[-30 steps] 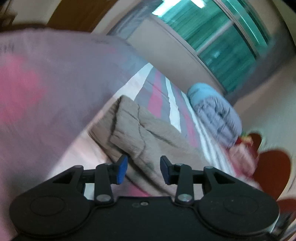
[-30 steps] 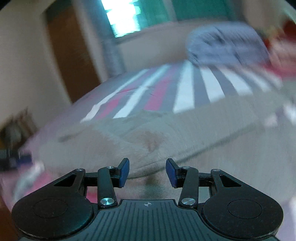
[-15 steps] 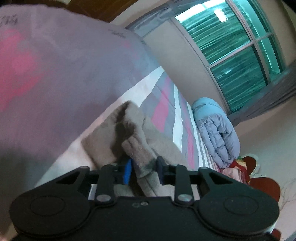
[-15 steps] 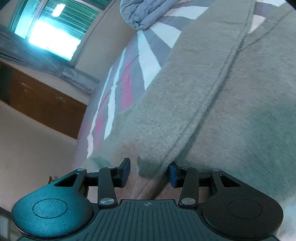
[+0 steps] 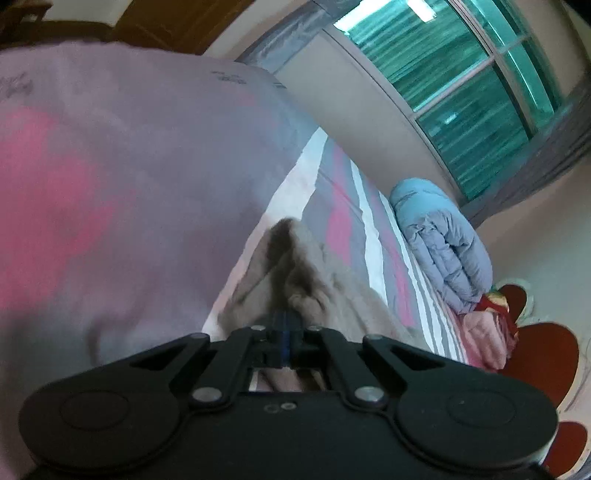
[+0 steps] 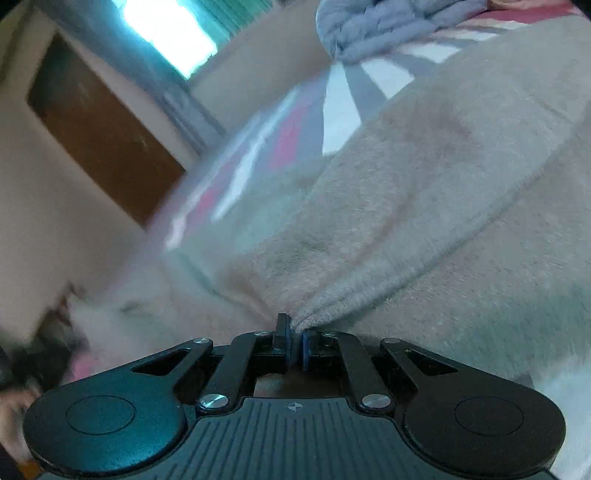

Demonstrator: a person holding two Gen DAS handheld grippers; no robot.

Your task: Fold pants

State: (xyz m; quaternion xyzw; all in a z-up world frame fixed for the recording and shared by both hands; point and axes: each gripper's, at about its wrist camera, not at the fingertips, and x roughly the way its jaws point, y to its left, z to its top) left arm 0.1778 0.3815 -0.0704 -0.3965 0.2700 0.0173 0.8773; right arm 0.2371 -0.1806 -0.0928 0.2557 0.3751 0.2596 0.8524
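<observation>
We hold the left gripper (image 5: 286,332) with its jaws drawn nearly together on a bunched fold of the pants (image 5: 332,291). The beige cloth rises in a peak just ahead of the blue pads and falls away to either side. The pants lie on the bed (image 5: 343,206), whose cover runs in grey, pink and white stripes toward the window (image 5: 461,96). A rolled blue duvet (image 5: 443,243) sits at the far end of the bed, well apart from the pants, with a pink bundle (image 5: 484,332) beside it. A large pale purple and pink cloth surface (image 5: 110,184) fills the left of this view, blurred; we cannot tell what it is.

Our right gripper (image 6: 294,345) also has its jaws pinched close, with a seamed edge of the pants (image 6: 424,206) caught between the pads. The cloth fans out from that pinch and covers most of the right wrist view, slightly lifted at the grip and wrinkled around it. Beyond it we see the striped bed (image 6: 340,99), the duvet (image 6: 388,26), a brown door (image 6: 99,129) and a bright window (image 6: 170,29). The lower left corner is too blurred to read.
</observation>
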